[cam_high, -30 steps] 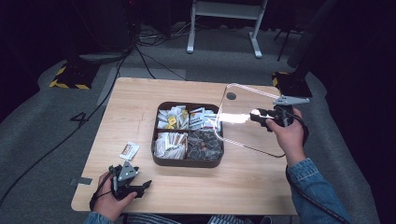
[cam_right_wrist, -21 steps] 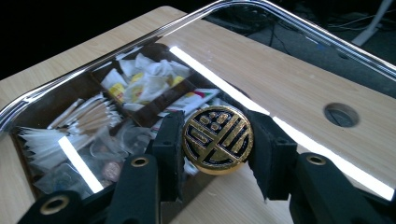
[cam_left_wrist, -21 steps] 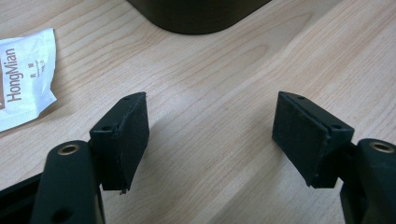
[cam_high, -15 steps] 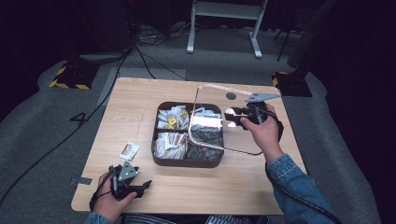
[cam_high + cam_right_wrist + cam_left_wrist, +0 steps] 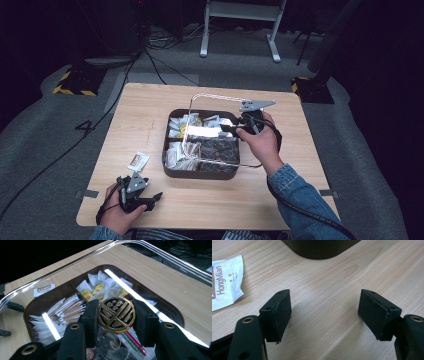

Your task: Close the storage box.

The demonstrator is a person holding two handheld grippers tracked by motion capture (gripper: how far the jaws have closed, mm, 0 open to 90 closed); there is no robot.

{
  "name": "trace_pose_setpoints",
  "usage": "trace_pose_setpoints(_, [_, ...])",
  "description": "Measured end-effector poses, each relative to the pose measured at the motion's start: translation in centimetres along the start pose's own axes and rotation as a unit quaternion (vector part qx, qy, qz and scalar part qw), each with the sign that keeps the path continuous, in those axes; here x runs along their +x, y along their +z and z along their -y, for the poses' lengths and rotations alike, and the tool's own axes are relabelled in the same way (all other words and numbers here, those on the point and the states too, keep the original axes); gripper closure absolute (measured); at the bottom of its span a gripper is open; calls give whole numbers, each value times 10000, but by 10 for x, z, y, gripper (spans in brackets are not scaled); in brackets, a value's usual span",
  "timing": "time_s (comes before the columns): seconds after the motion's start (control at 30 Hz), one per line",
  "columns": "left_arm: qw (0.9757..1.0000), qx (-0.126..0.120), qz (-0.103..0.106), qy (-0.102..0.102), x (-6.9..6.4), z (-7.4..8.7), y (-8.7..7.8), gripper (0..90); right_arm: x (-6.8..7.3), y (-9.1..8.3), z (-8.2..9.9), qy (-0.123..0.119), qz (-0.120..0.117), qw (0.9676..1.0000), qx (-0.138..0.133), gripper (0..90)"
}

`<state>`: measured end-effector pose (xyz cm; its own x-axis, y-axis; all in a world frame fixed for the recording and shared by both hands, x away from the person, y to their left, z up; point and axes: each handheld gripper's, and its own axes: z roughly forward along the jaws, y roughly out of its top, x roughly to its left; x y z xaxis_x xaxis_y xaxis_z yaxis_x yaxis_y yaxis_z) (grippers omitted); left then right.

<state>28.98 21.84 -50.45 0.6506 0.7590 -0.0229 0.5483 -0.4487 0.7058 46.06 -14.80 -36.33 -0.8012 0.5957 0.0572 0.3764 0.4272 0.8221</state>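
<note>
A clear square lid (image 5: 215,107) with a round black-and-gold knob (image 5: 116,314) hangs tilted over the dark brown compartment box (image 5: 200,174). My right gripper (image 5: 231,126) is shut on that knob, with a pad pressed on each side of it (image 5: 116,307). Through the lid I see several white sachets and yellow-tagged tea bags in the box (image 5: 32,305). My left gripper (image 5: 152,200) rests on the table near the front left edge, open with bare wood between its pads (image 5: 324,312). It lies apart from the box.
A single white sachet (image 5: 138,161) lies on the wooden table (image 5: 145,110) left of the box, near the left gripper (image 5: 224,287). Cables and a metal stand are on the grey floor behind the table.
My right gripper has carried the lid leftward from the table's right side to above the box. The left gripper has stayed put.
</note>
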Motion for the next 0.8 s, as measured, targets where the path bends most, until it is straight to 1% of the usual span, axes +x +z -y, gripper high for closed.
trace_pose_setpoints(0.23, [10000,1,-13,1,0,0,0,270,9,20,-2,-41,-99,9999,74,588])
trace_pose_setpoints(0.27, [10000,1,-3,-36,0,0,1,269,10,24,-1,-36,-118,9999,100,588])
trace_pose_setpoints(0.33, [10000,-1,1,-39,0,0,1,267,13,32,0,-25,-132,9998,140,588])
trace_pose_setpoints(0.37, [10000,-1,1,-39,0,0,1,266,13,32,0,-25,-132,9998,140,588])
trace_pose_setpoints(0.47, [10000,0,0,-42,0,-1,1,266,16,43,2,-19,-190,9996,210,588])
trace_pose_setpoints(0.8, [10000,0,3,-35,0,-1,1,265,21,70,11,11,-261,9988,409,588])
